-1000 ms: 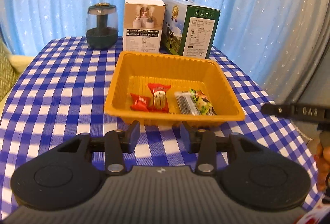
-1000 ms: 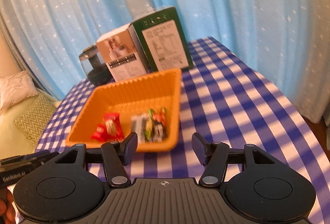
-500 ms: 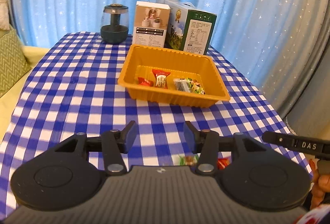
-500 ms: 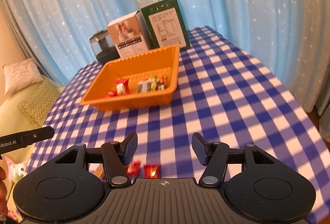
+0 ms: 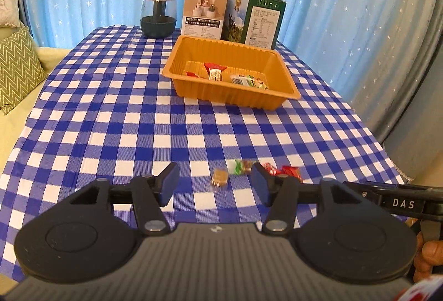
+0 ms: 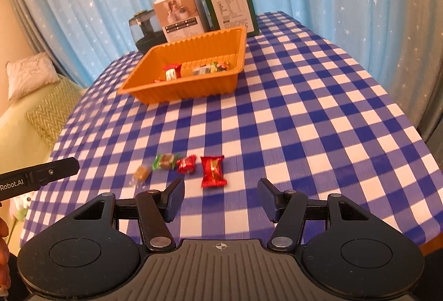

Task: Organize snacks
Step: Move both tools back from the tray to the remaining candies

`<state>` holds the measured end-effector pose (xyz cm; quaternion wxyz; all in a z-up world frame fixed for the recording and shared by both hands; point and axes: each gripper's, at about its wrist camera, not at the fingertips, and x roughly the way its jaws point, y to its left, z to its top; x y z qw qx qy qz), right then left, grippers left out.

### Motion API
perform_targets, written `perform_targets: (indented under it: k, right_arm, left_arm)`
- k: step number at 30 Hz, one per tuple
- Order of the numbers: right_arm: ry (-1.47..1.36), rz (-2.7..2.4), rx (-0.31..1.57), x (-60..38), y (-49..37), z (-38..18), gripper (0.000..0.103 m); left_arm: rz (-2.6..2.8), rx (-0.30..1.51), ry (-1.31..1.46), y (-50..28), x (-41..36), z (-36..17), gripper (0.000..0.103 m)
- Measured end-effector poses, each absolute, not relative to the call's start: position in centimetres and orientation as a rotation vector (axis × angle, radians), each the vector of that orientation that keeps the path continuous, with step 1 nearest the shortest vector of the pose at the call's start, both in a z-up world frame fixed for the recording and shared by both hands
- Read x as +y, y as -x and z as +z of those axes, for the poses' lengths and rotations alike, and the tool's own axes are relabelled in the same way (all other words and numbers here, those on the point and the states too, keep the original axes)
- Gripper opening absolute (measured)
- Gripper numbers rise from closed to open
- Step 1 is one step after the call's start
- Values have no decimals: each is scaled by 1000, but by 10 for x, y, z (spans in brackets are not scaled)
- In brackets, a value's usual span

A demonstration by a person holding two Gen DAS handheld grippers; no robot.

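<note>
A: While both grippers hover near the tabletop's (image 6: 318,112) front edge, what lies ahead?

B: Four wrapped candies (image 6: 212,171) lie just beyond the parted, empty fingers; left gripper's (image 5: 215,186) have just widened. Open cloth reaches the orange tray (image 5: 235,100).

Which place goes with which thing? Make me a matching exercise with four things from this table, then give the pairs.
Things:
1. orange tray
2. large red candy
3. dark jar
4. green box

Places:
A. at the far end, left of the white box
B. loose on the cloth near the fingers
C. behind the tray's far right corner
D. mid-table, holding wrapped snacks

Pairs: 1-D, 2-B, 3-A, 4-C
</note>
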<state>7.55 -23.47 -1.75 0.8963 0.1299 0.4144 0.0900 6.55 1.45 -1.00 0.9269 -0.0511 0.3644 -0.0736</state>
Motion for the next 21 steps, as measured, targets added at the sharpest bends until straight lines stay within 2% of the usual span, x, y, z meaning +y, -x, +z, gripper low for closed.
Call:
perform_targets:
  k: [21]
  right_arm:
    - [-228,186,884,-230,-80,-29,59]
  left_arm:
    - [-148,786,84,-64,13,-27,62]
